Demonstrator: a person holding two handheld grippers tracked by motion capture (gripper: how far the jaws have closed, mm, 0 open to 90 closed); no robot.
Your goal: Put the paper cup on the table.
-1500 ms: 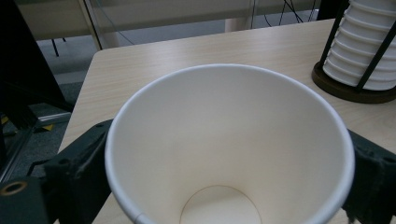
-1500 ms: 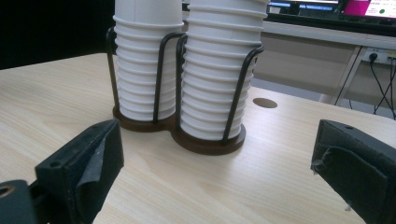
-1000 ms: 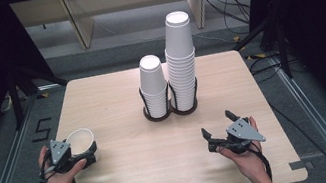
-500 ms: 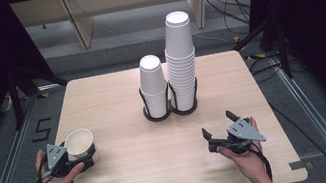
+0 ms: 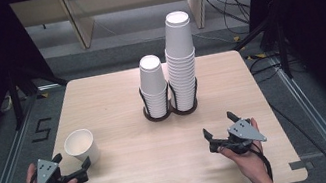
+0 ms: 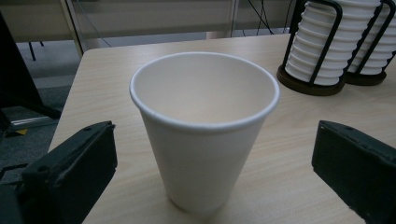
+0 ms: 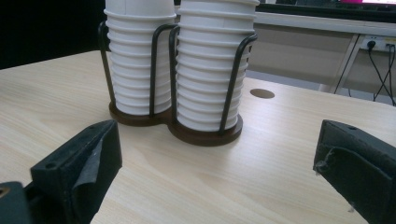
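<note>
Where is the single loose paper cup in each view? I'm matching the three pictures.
High view: the loose cup stands upright at the table's left front, just ahead of the left tool.
Left gripper view: centre, between the open jaws.
Right gripper view: not in it.
Shared landmark: the two-ring cup holder.

Table (image 5: 130, 178): two-slot holder (image 5: 170, 112) sits mid-table toward the far edge, short stack (image 5: 154, 85) in its left slot, tall stack (image 5: 181, 60) in the right. Single cup (image 5: 80, 146) stands upright near the front-left corner, well apart from the holder. Left gripper (image 5: 73, 164) is just in front of the cup, a jaw on either side, probably not touching. Right gripper (image 5: 220, 128) is front-right, facing the holder.
</note>
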